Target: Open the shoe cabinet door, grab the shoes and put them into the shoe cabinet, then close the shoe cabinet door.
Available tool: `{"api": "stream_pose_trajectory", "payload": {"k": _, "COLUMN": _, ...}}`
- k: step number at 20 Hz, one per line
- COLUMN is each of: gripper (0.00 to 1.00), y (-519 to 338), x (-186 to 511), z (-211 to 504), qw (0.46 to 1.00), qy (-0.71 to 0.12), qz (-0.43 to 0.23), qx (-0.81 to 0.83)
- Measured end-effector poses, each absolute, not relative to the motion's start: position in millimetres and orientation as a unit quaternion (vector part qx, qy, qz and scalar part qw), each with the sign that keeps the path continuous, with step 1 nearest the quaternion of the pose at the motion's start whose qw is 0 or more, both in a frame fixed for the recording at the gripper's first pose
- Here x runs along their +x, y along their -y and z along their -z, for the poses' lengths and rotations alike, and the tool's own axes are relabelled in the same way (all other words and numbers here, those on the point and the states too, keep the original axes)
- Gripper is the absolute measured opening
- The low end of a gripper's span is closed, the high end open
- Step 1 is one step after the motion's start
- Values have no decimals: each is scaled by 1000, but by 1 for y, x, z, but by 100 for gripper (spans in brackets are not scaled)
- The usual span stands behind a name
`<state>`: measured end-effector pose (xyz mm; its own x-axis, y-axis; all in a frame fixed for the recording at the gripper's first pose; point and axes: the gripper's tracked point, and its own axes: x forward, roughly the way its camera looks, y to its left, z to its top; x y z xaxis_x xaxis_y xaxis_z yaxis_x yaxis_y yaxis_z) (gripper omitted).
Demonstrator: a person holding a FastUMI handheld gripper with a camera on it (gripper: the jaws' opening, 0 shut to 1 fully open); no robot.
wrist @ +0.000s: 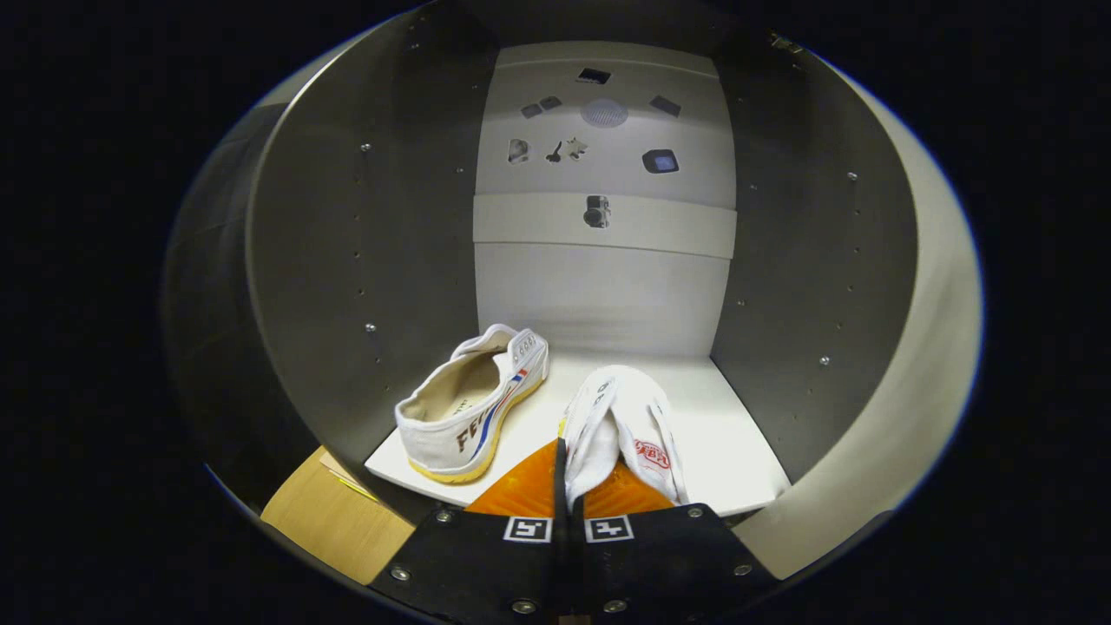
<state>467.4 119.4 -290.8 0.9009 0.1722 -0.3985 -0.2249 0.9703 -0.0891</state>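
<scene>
- An open shoe cabinet (807, 260) with dark grey side walls and a white back panel fills the scene ahead of the gripper; the view looks straight into one compartment.
- A flat white shelf board (738, 451) forms the floor of that compartment, running back to the rear panel.
- A pale wooden surface (334, 521) shows below the shelf's front left corner, outside the cabinet.
- A white canvas sneaker with a yellow sole and red and blue side stripes (473, 408) lies on the left part of the shelf, heel opening toward the camera, toe pointing toward the back.
- A second white canvas sneaker with a red logo on its fabric (629, 434) sits just right of the first, over the shelf's front edge, its upper squeezed narrow.
- The gripper (568, 486) holds this second shoe: its two fingers are drawn close together, pressing the canvas from either side, so the jaws are clamped on the shoe.
- Small dark stickers (599, 130) dot the back panel, too small to identify.
</scene>
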Motion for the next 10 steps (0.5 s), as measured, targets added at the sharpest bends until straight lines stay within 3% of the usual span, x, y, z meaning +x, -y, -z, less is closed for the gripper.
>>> {"api": "stream_pose_trajectory", "payload": {"k": 10, "gripper": 0, "y": -130, "x": 550, "z": 310, "qw": 963, "qy": -222, "qz": -131, "qx": -81}}
